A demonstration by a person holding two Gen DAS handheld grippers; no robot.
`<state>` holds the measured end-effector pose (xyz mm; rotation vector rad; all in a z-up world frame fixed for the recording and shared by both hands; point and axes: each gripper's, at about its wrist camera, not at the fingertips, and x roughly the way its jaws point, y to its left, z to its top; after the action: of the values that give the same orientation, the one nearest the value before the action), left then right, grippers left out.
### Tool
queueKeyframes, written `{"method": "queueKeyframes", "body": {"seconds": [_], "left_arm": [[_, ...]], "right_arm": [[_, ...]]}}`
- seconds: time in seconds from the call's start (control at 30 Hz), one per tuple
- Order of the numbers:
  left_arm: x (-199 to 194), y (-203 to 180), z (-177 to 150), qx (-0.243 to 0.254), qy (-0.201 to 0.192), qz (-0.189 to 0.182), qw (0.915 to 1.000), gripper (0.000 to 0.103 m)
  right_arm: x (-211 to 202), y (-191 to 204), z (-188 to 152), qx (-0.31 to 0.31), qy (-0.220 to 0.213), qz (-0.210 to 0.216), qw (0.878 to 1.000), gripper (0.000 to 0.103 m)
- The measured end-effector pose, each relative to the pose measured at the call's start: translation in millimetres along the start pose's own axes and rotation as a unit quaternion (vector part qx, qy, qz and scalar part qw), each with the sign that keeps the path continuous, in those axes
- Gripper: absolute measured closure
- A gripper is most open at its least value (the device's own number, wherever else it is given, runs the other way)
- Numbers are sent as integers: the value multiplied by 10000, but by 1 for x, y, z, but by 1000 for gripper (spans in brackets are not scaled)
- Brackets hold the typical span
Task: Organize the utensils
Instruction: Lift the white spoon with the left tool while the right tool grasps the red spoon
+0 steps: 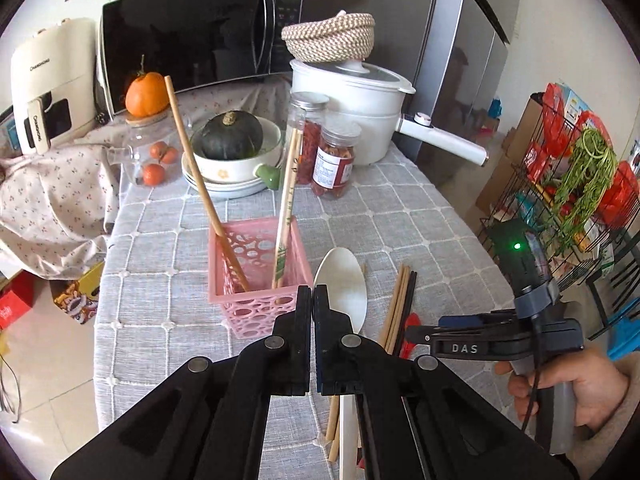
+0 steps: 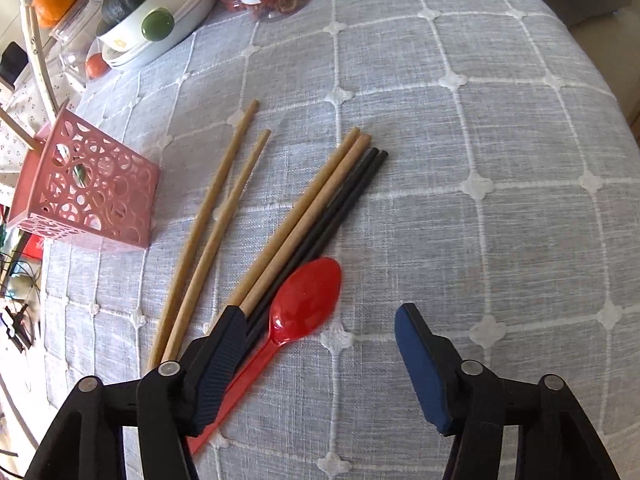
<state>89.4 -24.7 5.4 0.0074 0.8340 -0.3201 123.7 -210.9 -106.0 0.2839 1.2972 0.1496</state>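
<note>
Left gripper (image 1: 311, 294) clenched on nothing, hanging over the white spoon (image 1: 342, 288) beside the pink basket (image 1: 260, 276). Right gripper (image 2: 320, 316) released, straddling the red spoon (image 2: 306, 304) by 2 black chopsticks (image 2: 344, 196).

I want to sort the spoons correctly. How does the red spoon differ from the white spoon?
The red spoon is bright red with a thin flat handle; the white spoon is white with a broader bowl. The red spoon lies between the open fingers of the right gripper; the white spoon lies behind the shut left gripper. Both lie on the tablecloth, outside the pink basket.
</note>
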Motion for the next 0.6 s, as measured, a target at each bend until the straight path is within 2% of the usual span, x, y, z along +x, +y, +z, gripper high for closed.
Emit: {"method": "queueKeyframes", "body": {"seconds": [0.07,0.27,0.37,0.53,0.6], "left_arm": [[-2,7,0,-62,8,-22,10000,102],[0,19,-4,-122,82,-39,9999,102],[0,22,-5,-166,74,-3,9998,102],[-6,25,-6,-225,-66,47,9997,102],[-8,26,-5,-231,-131,72,9996,102]], "right_arm": [[7,3,1,15,61,-103,9999,50],[9,14,0,-183,8,-534,9984,58],[9,14,-1,-180,58,-503,9986,71],[6,6,-4,-95,126,-333,9993,76],[2,2,-5,-71,85,-240,9997,82]]}}
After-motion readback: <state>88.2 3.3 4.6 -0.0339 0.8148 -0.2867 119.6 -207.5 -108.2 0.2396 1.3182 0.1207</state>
